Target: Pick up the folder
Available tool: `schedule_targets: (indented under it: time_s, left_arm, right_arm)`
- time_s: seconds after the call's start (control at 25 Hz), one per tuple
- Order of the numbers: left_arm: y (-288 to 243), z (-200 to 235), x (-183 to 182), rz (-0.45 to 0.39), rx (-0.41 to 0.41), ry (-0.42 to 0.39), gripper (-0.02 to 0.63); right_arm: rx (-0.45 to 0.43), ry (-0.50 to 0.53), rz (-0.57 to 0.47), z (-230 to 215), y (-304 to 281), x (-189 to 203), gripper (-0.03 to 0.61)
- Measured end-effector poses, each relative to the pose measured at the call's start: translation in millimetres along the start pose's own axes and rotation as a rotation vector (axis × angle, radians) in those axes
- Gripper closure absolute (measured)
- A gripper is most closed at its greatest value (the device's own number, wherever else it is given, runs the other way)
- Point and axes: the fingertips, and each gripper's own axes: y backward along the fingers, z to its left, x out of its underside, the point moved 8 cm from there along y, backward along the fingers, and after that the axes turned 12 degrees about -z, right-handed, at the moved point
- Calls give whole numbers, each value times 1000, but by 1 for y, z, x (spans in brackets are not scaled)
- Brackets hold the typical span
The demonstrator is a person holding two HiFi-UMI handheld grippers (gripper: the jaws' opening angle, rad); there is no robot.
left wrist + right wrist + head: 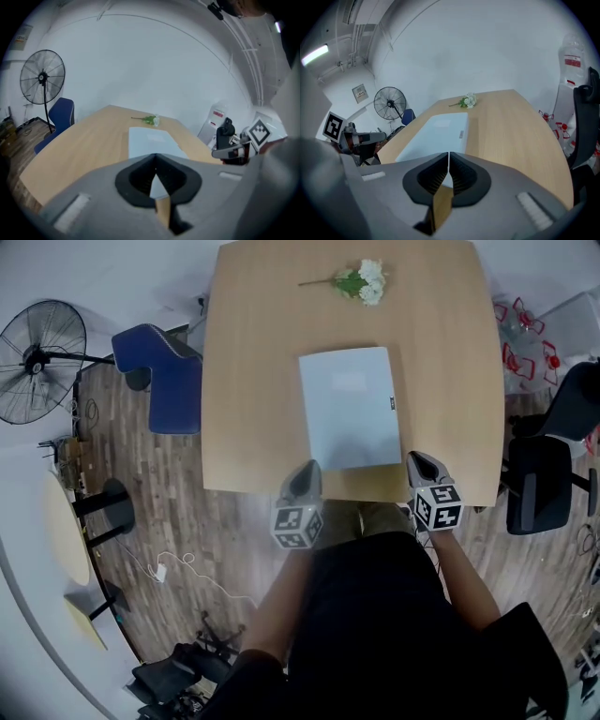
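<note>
Folder (350, 407): pale, flat on the wooden table (253, 381), frame centre, below the flower sprig (364, 280).
Left gripper (307, 469): jaws together, empty, at the folder's lower left corner.
Right gripper (421, 461): jaws together, empty, at the folder's lower right.

Setting: office or meeting room. Evidence:
- large pale-wood worktop (253, 381) bearing a white folder (349, 407) and a sprig of white flowers (361, 282)
- blue upholstered chair (164, 376) at one side, black swivel chair (539, 484) at the other
- pedestal fan (37, 357)
- small round side table (66, 526)
- wood-plank floor (187, 521) with a loose cable (178, 568)
- plain white wall (154, 70)
- ceiling strip light (314, 54)
</note>
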Motion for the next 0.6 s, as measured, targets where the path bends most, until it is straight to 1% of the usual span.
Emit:
schedule_targets:
  time_s: [0.08,0.16,0.28,0.36,0.4,0.48,0.52,0.56,0.6]
  left_arm:
    - [-10,11,5,15,-5,8,612]
    - [-18,20,14,43,-8,17,612]
    - [-22,32,25,87,1,23,612]
    - [-26,41,30,99,-10,46,611]
    - [-28,44,33,101,-17,63,611]
    - [-35,50,39,115,-20,93,611]
    - [-38,52,43,127,-15,105,592]
    - [-41,54,48,140,-7,120,547]
    - [-44,56,52,153,5,139,526]
  right_arm:
    - [-3,0,12,-4,-13,4,577]
    - [-18,10,37,-8,-25,9,549]
    - [-27,10,59,-9,-35,16,545]
    - [-35,0,75,-11,-42,19,538]
    - [-43,-10,92,-13,-47,21,521]
    - [-61,-45,137,-18,-60,27,454]
    - [-67,-67,155,-20,-66,30,422]
    - [-73,-86,166,-21,-71,33,397]
    - [-81,-98,171,-22,-76,35,374]
